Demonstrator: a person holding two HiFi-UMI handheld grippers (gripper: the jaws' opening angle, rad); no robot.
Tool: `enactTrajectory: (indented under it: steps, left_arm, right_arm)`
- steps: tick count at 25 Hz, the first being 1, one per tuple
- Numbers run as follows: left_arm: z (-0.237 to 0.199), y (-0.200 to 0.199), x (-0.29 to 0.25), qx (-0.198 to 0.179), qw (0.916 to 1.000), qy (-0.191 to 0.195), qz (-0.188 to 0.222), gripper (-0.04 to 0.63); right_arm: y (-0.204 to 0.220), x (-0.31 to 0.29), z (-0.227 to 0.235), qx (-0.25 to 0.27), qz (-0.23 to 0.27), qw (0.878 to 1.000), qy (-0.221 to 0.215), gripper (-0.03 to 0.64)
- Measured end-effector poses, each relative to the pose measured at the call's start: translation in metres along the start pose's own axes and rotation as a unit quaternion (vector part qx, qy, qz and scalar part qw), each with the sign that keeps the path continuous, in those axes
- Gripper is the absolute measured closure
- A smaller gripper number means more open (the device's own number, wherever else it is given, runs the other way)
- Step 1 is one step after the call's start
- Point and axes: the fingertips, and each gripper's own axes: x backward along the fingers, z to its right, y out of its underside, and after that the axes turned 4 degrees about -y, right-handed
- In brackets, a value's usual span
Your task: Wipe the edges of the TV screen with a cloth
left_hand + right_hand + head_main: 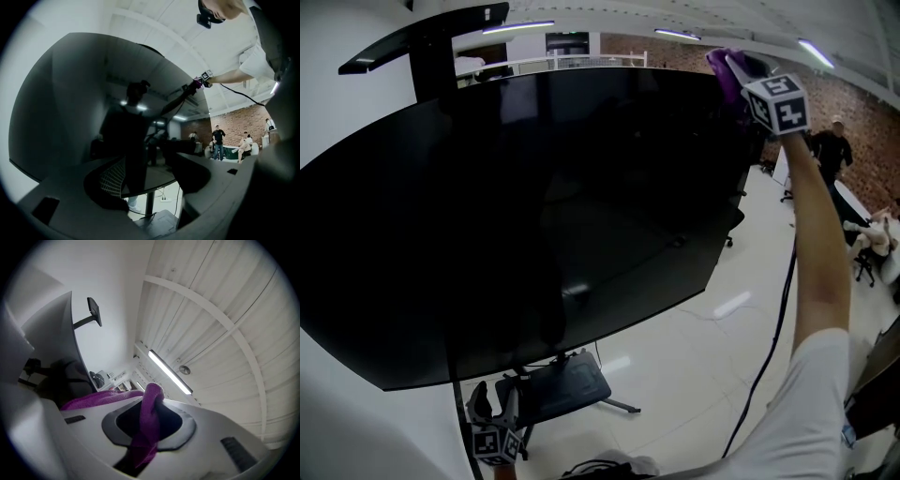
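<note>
Your right claw, clamped on the purple cloth, sits at the TV screen's top right corner, with the right edge running downward from it; your left claw hangs low, wide and empty.

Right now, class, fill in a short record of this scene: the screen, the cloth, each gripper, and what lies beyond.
Screen: large dark TV screen, unlit, on a floor stand
Cloth: purple cloth, at the screen's top right corner; whether it touches cannot be told
Right gripper: right gripper held high, jaws shut on the cloth
Left gripper: left gripper low, below the screen's bottom edge, jaws apart, nothing between them
Background: brick wall, with people at the right
</note>
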Motion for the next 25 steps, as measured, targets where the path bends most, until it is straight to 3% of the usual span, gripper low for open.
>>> enactTrajectory:
  steps: [6,15,20,25]
  left_arm:
    - [0.012,0.008,-0.008,-0.003,0.9998,0.004,-0.018,0.29]
    - [0.013,0.021,-0.013,0.006,0.9993,-0.012,-0.034,0.29]
    - [0.021,0.022,-0.025,0.017,0.9992,-0.006,-0.036,0.29]
    - [0.029,0.021,-0.035,0.018,0.9994,0.008,-0.03,0.29]
  right_arm:
    - [0.032,-0.006,0.04,0.006,-0.044,0.999,0.023,0.548]
    - [0.101,0.001,0.097,-0.073,-0.118,0.987,0.082,0.548]
    - [0.108,0.011,0.101,-0.196,-0.039,0.976,0.086,0.548]
    - [0.119,0.023,0.097,-0.308,0.061,0.946,0.082,0.548]
